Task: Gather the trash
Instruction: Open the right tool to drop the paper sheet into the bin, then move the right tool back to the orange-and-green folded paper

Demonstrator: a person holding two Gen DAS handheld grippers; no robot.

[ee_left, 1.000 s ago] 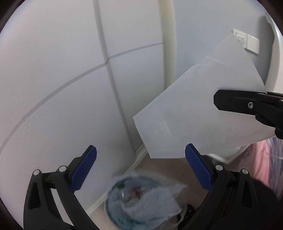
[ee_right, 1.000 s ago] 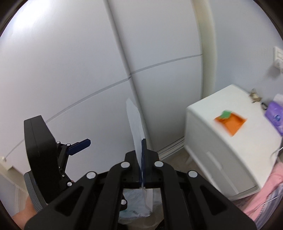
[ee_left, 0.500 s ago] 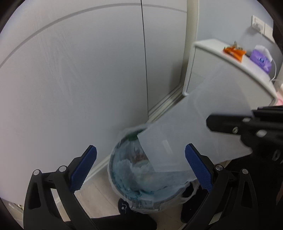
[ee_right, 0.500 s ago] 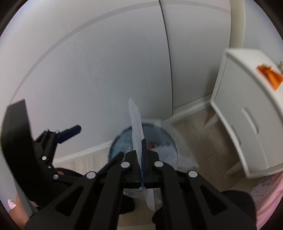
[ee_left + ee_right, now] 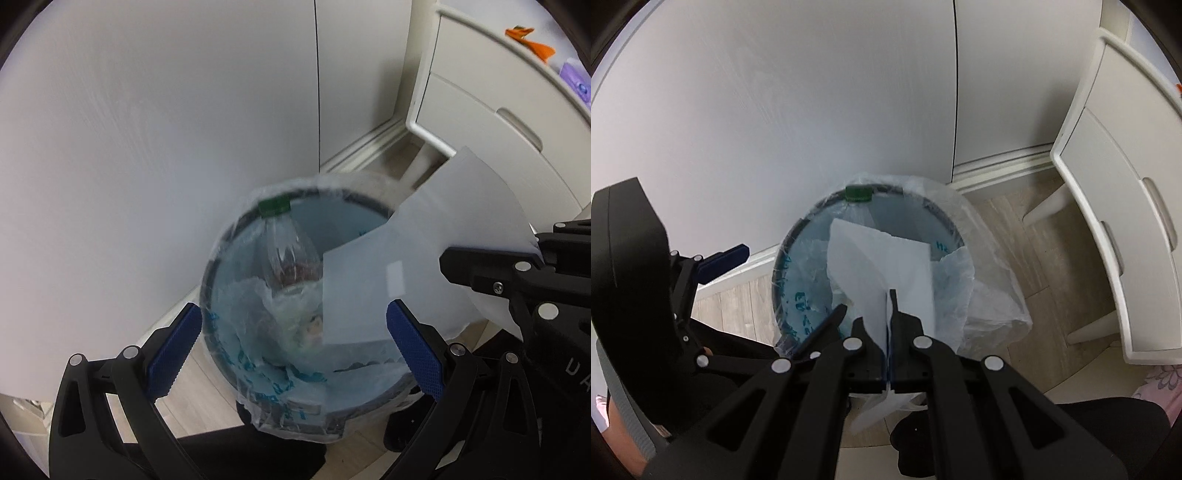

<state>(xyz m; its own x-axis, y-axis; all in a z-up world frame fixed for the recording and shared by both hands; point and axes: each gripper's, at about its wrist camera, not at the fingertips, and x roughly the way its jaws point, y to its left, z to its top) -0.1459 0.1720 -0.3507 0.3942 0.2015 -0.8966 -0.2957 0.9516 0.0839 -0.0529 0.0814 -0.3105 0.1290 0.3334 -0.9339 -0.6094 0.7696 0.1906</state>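
A round trash bin (image 5: pixel 221 254) lined with a clear plastic bag stands on the floor against the wall; it also shows in the right wrist view (image 5: pixel 798 229). Inside lie a clear bottle with a green cap (image 5: pixel 274 206) and crumpled plastic. My right gripper (image 5: pixel 888 295) is shut on a white sheet of paper (image 5: pixel 886 258) and holds it over the bin opening. The paper (image 5: pixel 406 266) and right gripper (image 5: pixel 495 269) show at the right of the left wrist view. My left gripper (image 5: pixel 293 349) is open and empty, just above the bin's near rim.
A white drawer cabinet (image 5: pixel 1115 184) stands right of the bin, with orange and purple items (image 5: pixel 532 40) on top. White wall panels (image 5: pixel 147 110) and a baseboard rise behind the bin. Wood-look floor (image 5: pixel 1015 236) lies around it.
Both grippers have tilted down and moved closer to the bin. The paper held by the right gripper has come down over the bin opening. The left gripper stays open.
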